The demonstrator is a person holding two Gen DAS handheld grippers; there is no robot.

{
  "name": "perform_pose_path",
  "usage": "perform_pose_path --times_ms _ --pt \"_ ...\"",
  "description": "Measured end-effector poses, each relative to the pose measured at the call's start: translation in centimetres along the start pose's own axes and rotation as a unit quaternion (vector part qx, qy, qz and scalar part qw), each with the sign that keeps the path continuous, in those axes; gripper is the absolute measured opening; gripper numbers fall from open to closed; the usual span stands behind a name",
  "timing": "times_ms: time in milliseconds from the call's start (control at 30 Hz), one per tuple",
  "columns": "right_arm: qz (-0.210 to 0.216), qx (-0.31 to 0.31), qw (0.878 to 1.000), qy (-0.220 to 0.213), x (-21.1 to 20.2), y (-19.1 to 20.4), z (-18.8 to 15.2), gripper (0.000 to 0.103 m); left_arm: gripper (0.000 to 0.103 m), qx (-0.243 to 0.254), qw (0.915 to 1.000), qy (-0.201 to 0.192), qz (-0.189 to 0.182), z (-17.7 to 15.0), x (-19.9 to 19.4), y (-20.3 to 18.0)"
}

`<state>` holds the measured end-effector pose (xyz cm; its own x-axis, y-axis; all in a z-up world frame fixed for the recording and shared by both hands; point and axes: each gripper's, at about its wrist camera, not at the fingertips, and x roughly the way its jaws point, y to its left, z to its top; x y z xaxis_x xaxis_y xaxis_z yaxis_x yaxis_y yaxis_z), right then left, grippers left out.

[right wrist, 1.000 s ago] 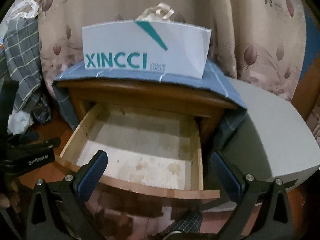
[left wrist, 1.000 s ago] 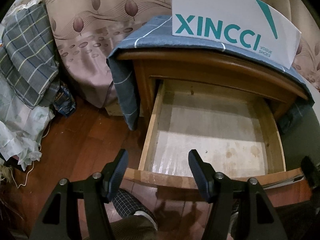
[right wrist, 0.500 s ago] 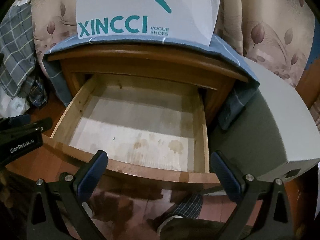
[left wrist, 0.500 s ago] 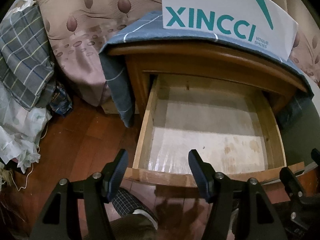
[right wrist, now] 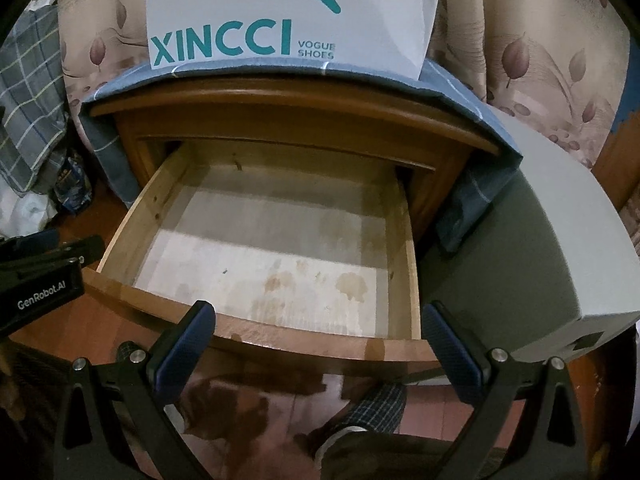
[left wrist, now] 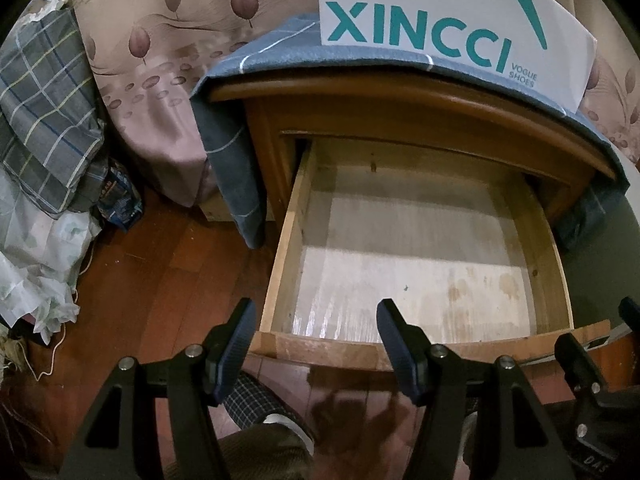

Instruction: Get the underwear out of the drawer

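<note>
Drawer [right wrist: 260,264] now nearer and bare, no underwear visible inside, with left hand-held gripper [left wrist: 316,344] and right hand-held gripper [right wrist: 318,344] spread, pinching nothing.

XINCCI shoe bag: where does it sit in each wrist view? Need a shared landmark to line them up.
Left wrist: XINCCI bag at top right, standing on the blue cloth over the nightstand.
Right wrist: same bag at top centre-left, above the open drawer.
Shared landmark: brown stains on the drawer bottom, near its front right; in the right view.
</note>
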<state>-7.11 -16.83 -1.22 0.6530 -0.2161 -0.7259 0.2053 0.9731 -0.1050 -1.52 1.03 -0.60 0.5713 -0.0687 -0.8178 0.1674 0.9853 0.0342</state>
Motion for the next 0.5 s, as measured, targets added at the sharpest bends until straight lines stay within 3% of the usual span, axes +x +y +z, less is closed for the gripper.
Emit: perform_pose_path --times_ms 500 --pt "0.0 -0.008 1.0 0.008 0.3 0.67 -0.24 0.102 0.064 0.005 0.9999 0.013 0.0 -0.09 0.62 -0.59"
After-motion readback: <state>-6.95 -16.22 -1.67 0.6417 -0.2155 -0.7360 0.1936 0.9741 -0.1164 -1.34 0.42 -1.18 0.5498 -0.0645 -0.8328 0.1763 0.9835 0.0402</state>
